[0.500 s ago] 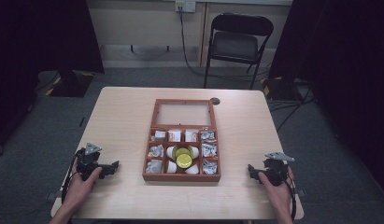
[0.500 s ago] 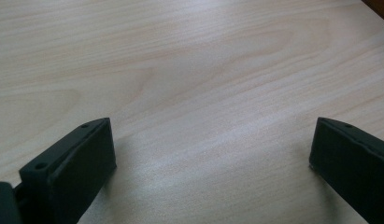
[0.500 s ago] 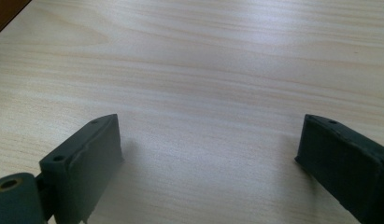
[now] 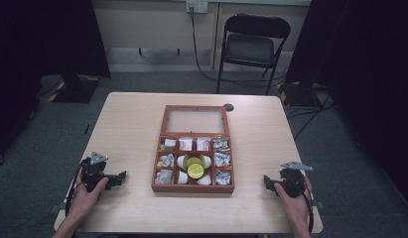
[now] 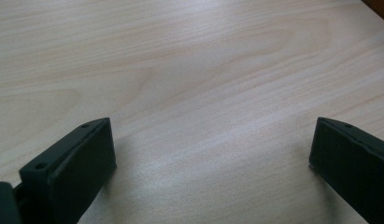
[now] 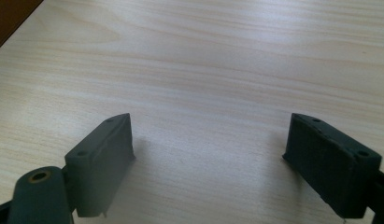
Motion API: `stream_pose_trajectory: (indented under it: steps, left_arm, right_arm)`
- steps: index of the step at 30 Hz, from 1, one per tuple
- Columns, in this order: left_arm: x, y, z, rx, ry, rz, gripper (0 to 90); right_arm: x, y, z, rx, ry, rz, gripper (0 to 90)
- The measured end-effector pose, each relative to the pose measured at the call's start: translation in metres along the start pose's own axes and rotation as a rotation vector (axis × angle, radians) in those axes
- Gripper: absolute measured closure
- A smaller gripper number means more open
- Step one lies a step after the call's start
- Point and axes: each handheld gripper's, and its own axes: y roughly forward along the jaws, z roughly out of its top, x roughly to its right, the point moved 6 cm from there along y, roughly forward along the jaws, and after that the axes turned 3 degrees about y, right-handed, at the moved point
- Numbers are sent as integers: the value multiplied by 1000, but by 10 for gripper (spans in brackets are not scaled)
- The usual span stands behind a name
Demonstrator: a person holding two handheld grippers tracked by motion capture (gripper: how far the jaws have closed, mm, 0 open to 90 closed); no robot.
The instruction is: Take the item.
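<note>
High view: left hand-held gripper (image 4: 121,175) and right hand-held gripper (image 4: 266,180) resting on table (image 4: 127,124), jaws apart, empty, flanking wooden box (image 4: 193,187) at centre. Nothing begun yet; contents untouched, apparently.

— What can't you make out from above?

— The packets (image 4: 167,160) in the box (image 4: 158,163) between your grippers are too small to read. The white things (image 4: 181,177) under the yellow lids (image 4: 195,171) are half covered, so you can't tell what they are.

— And along your left gripper (image 5: 212,144)?

— Its outer jaw is cut by the picture's edge. Ahead, only a dark corner (image 5: 379,7) shows, clipped.

— Your right gripper (image 6: 209,140)?

— Same: a brown corner (image 6: 10,16), cut off.
</note>
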Motion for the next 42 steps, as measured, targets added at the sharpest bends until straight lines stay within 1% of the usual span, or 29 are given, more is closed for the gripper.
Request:
stream_pose_trajectory:
  steps: [1, 4, 8, 10, 12, 17, 24, 28, 32, 33, 35, 37, 38, 41, 42]
  left_arm:
    - [0, 0, 0, 0, 0, 0, 0]
    - [0, 0, 0, -2, 0, -2, 0]
    - [0, 0, 0, 1, -1, -1, 0]
    - [0, 0, 0, 1, -1, -1, 0]
    - [0, 0, 0, 0, -1, 0, 0]
    - [0, 0, 0, 0, -1, -2, 0]
    - [0, 0, 0, 0, 0, 0, 0]
    - [0, 0, 0, 0, -1, 0, 0]
    - [0, 0, 0, 1, -1, -1, 0]
    - [0, 0, 0, 1, -1, -1, 0]
    - [0, 0, 0, 0, -1, -1, 0]
    - [0, 0, 0, 0, -1, 0, 0]
    - [0, 0, 0, 0, -1, 0, 0]
    - [0, 0, 0, -2, 0, -3, 0]
    - [0, 0, 0, 1, -1, -1, 0]
  right_arm:
    - [-1, 0, 0, -2, 5, 4, 160]
    - [-2, -1, 0, -2, 3, 5, 166]
    - [-6, -3, 2, 9, 8, 27, 194]
    - [-6, -3, 2, 7, 6, 27, 198]
    - [-7, -3, 3, -1, 4, 30, 227]
    - [-13, -8, 6, 14, -4, 47, 257]
    - [-17, -12, 10, 34, -2, 69, 278]
    - [-20, -15, 13, 46, -1, 86, 287]
    - [-26, -19, 16, 64, -14, 113, 304]
    - [-26, -19, 16, 64, -14, 113, 304]
    - [-31, -23, 20, 80, -14, 139, 313]
    - [-32, -23, 21, 82, -17, 142, 313]
    - [-36, -26, 23, 89, -24, 155, 316]
    - [-39, -27, 25, 96, -32, 163, 316]
    - [-41, -29, 26, 100, -29, 173, 314]
